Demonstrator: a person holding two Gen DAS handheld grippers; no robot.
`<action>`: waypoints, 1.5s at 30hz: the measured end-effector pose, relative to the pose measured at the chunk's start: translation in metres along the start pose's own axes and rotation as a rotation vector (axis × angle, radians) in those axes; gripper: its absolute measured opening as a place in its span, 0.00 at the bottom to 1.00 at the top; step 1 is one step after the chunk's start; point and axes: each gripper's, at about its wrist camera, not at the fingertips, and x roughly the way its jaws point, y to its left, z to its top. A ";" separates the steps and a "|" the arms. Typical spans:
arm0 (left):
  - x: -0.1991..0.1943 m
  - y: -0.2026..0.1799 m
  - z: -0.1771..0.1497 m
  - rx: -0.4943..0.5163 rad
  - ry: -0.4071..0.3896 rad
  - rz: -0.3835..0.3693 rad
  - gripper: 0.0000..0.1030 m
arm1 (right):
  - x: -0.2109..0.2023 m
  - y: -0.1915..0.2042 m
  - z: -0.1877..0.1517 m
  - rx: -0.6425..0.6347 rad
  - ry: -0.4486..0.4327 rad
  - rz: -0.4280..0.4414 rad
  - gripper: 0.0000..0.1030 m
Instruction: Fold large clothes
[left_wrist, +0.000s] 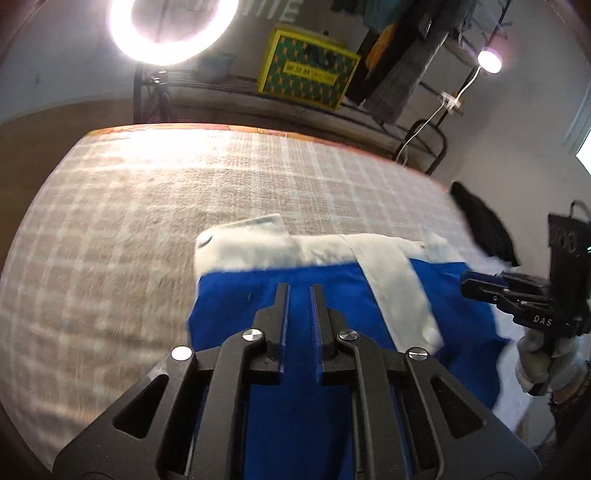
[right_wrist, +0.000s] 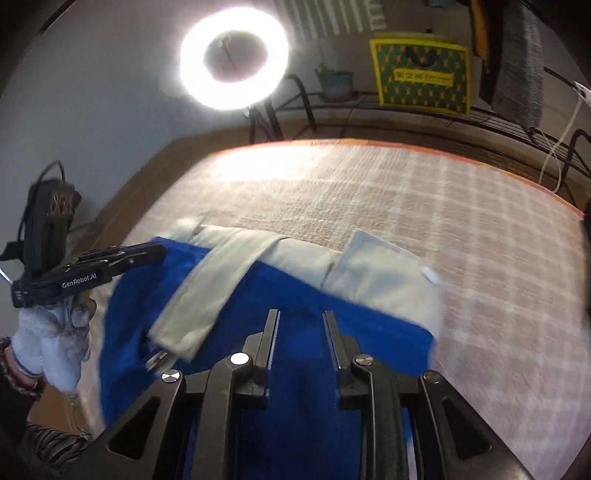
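Evidently we were mid-fold: the blue garment (left_wrist: 314, 295) with its white collar and placket (left_wrist: 391, 280) lay on the checked bed cover (left_wrist: 147, 221), in the lower middle of the left wrist view, its collar end farthest from us. The left claw (left_wrist: 299, 291) stood at the bottom centre of that view with its jaws nearly closed, and blue cloth ran up between them, so we judged it was pinching an edge of the garment, though the contact itself sat too low in the frame to be certain. In the right wrist view the right claw (right_wrist: 301, 321) showed a wider gap, blue fabric beneath and between the jaws; whether its pads actually pressed on the cloth we could not tell. A gloved hand (right_wrist: 55, 339) carried the other claw at the left edge of that frame. To do this fold well, we judged that both claws should travel level and together, keeping the carried edge taut and parallel to the collar, then lay it squarely over the white part before letting go. Uneven pace would skew the hem, and a weak right-hand pinch could drop its corner.
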 end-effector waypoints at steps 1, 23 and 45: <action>-0.008 0.005 -0.006 -0.012 0.000 -0.002 0.10 | -0.008 -0.003 -0.006 0.011 -0.003 0.022 0.25; -0.054 0.045 -0.043 -0.133 0.002 0.025 0.10 | -0.096 0.056 -0.059 -0.053 -0.125 0.156 0.22; -0.026 0.092 -0.038 -0.398 0.035 -0.155 0.64 | -0.050 -0.014 -0.051 0.174 -0.092 0.035 0.81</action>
